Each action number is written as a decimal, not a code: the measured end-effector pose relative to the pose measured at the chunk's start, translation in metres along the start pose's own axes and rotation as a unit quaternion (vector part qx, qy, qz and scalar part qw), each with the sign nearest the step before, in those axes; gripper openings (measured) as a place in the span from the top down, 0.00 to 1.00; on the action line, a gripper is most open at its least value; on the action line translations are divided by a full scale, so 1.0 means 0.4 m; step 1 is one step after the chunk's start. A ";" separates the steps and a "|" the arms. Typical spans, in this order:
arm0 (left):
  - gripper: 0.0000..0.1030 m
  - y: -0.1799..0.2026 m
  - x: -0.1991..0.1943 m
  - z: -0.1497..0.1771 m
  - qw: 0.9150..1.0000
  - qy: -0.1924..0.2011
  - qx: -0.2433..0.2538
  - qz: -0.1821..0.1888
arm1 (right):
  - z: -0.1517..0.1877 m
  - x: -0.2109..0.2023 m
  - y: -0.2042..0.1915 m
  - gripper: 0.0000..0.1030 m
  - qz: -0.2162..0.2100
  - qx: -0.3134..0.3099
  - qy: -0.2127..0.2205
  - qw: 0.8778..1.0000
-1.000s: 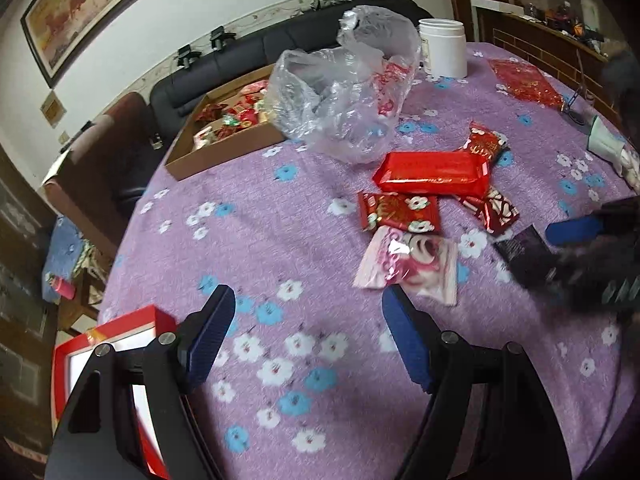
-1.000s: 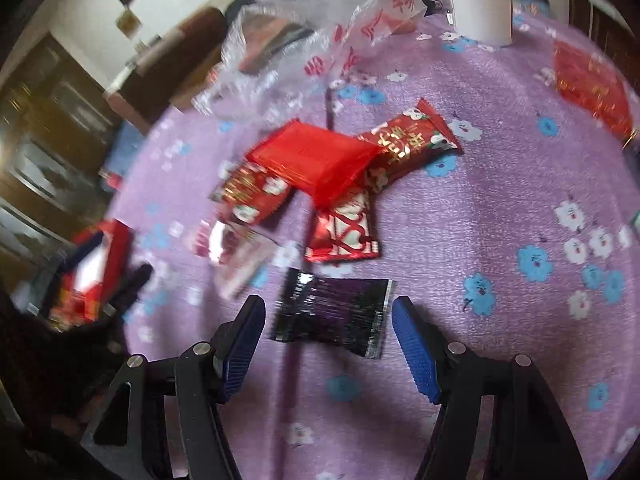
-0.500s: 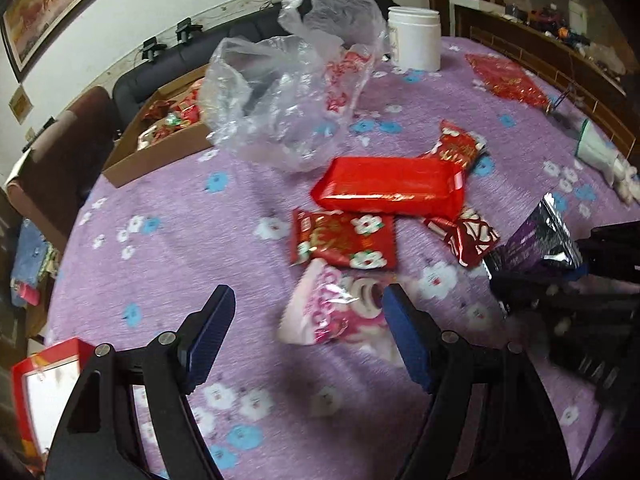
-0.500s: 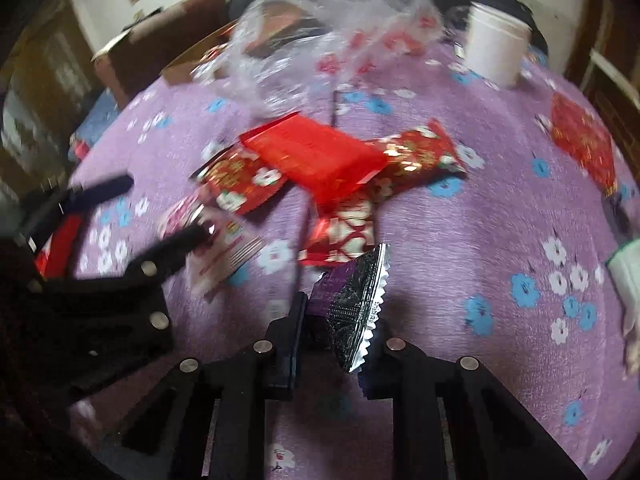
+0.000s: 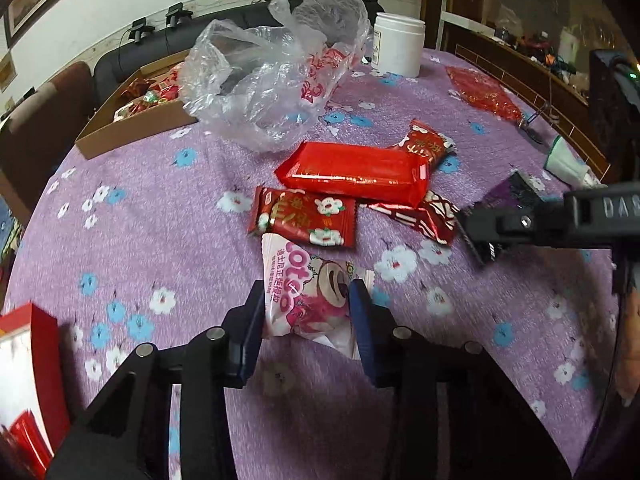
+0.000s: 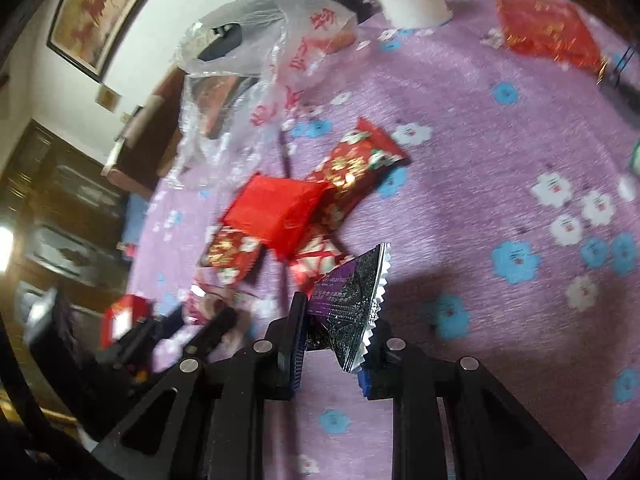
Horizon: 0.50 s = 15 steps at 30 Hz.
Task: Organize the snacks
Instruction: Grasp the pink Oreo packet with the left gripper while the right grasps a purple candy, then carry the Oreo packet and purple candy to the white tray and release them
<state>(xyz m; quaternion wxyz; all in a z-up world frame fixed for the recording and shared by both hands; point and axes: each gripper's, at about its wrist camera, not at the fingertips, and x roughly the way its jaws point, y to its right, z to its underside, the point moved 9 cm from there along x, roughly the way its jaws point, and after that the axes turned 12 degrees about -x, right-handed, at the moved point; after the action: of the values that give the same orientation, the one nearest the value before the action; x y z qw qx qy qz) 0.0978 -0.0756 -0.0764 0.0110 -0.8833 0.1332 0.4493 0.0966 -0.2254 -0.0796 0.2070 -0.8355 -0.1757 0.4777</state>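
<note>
On the purple flowered tablecloth lies a pink snack packet. My left gripper stands over it, jaws closing, with both pads against the packet's sides. My right gripper is shut on a dark purple packet and holds it off the cloth. The left wrist view shows that gripper at the right with the purple packet. Beyond the pink packet lie a long red packet, a red flowered packet and a red-and-white one.
A cardboard box with several red sweets sits at the back left beside a crumpled clear plastic bag. A white jar and a red foil bag are at the back right. A red box stands at the near left.
My left gripper came down over the pink packet and its jaws narrowed onto it. My right gripper shut on the purple packet, lifted it and rolled to one side.
</note>
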 end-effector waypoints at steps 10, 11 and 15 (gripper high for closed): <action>0.63 -0.034 -0.157 0.070 0.999 0.048 -0.003 0.002 | 0.001 0.009 -0.058 0.79 -0.075 0.004 0.001 0.997; 0.63 -0.040 -0.169 0.077 0.999 0.051 -0.002 -0.001 | 0.000 0.013 -0.062 0.79 -0.075 0.002 0.000 0.997; 0.63 -0.077 -0.216 0.094 0.997 0.072 -0.003 -0.025 | 0.001 0.027 -0.077 0.79 -0.072 -0.005 -0.002 0.997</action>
<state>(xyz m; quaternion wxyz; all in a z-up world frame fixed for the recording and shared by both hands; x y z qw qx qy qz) 0.0271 -0.0213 -0.0330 0.0100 -0.9163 0.1107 0.3848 0.0984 -0.1936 -0.0719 0.2362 -0.8205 -0.2388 0.4625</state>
